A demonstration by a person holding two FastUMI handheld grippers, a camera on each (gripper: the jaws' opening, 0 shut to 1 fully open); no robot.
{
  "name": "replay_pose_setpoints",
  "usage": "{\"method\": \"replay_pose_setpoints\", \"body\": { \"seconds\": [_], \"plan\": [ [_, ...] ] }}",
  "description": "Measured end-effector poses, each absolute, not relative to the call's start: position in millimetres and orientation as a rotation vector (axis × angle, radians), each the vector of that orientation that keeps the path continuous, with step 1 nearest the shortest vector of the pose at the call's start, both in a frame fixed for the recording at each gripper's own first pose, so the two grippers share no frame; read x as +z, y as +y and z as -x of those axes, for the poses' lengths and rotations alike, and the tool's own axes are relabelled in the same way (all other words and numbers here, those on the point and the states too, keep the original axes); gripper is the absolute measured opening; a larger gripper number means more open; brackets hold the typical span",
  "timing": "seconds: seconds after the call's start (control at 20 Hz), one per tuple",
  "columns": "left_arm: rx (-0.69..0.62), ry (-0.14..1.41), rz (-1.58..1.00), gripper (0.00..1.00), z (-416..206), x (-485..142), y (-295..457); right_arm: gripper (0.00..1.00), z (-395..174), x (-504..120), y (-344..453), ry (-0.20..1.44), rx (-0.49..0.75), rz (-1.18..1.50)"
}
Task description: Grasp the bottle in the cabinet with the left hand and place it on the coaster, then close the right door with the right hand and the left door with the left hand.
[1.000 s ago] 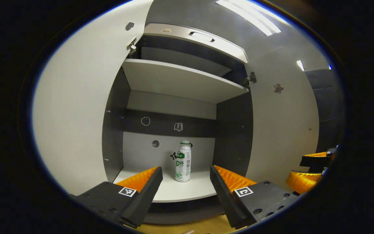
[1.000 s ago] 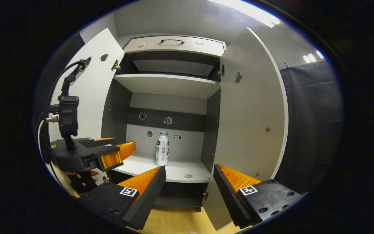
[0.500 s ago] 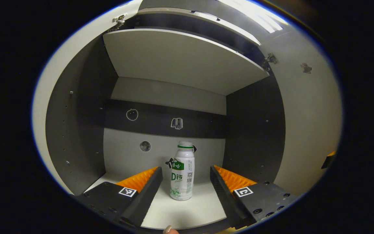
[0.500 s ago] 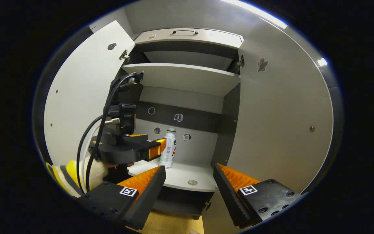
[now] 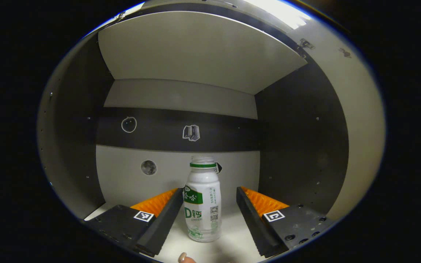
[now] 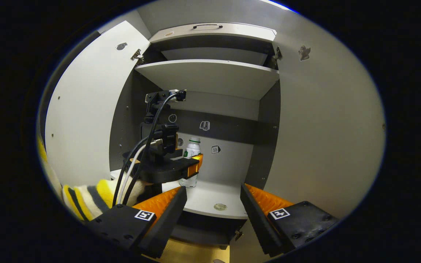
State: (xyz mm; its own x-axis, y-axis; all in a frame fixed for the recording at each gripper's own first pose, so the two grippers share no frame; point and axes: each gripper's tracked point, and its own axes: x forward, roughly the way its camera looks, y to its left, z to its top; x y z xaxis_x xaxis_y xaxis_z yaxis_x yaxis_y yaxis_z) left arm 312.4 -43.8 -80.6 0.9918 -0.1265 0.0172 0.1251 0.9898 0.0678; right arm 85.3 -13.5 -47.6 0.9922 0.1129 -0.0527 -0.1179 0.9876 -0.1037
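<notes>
Left tool (image 5: pixel 209 219) is inside the cabinet (image 5: pixel 298 146), fingers spread wide, w/ the bottle (image 5: pixel 202 204) standing upright betw. them on the lower shelf (image 5: pixel 228 244). Small gap shows on each side of the bottle, so nothing clamped. Bottle is white w/ green band at the neck, label facing the camera, close to the back wall. A fingertip (image 5: pixel 183 258) peeks in at the bottom edge of left gripper view.

Right tool (image 6: pixel 213 219) hangs outside the cabinet front, released, gripping nothing, aimed at the lower shelf edge. In right gripper view the left tool (image 6: pixel 196 166) shows farther off w/ cables on top, held by a hand in a striped sleeve (image 6: pixel 86 195); the bottle (image 6: pixel 191 160) sits partly hidden behind it. Small round coaster (image 6: pixel 220 207) lies near the shelf's front edge, right of the bottle and apart from it. Left door (image 6: pixel 86 109) and right door (image 6: pixel 327 128) both swung open. Upper shelf (image 6: pixel 210 75) spans above.
</notes>
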Motion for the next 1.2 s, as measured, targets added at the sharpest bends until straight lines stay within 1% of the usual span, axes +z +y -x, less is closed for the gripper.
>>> {"method": "replay_pose_setpoints", "body": {
  "seconds": [0.1, 0.2, 0.45, 0.6, 0.65, 0.85, 0.95, 1.0, 1.2],
  "plan": [
    [-0.111, -0.006, -0.056, 0.93, -321, -88, -40, 0.98, -91, -51, -16, 0.056, 0.113, 0.102],
    [-0.116, -0.023, -0.053, 0.94, -327, -84, -40, 0.98, -96, -55, -17, 0.068, 0.110, 0.102],
    [-0.110, -0.003, -0.094, 0.92, -340, -89, -40, 0.98, -106, -59, -16, 0.083, 0.124, 0.100],
    [-0.098, 0.001, -0.103, 0.85, -337, -87, -37, 0.98, -111, -58, -15, 0.084, 0.131, 0.095],
    [-0.098, 0.005, -0.104, 0.75, -342, -90, -40, 0.98, -112, -58, -16, 0.082, 0.133, 0.095],
    [-0.107, -0.007, -0.106, 0.72, -336, -82, -41, 0.98, -111, -56, -16, 0.078, 0.131, 0.082],
    [-0.119, -0.027, -0.078, 0.73, -328, -72, -43, 0.98, -109, -54, -17, 0.074, 0.128, 0.083],
    [-0.131, -0.028, -0.059, 0.72, -323, -68, -45, 0.98, -107, -52, -16, 0.068, 0.128, 0.087],
    [-0.147, -0.023, -0.010, 0.73, -289, -58, -45, 0.98, -93, -42, -21, 0.042, 0.097, 0.100]
  ]
}}
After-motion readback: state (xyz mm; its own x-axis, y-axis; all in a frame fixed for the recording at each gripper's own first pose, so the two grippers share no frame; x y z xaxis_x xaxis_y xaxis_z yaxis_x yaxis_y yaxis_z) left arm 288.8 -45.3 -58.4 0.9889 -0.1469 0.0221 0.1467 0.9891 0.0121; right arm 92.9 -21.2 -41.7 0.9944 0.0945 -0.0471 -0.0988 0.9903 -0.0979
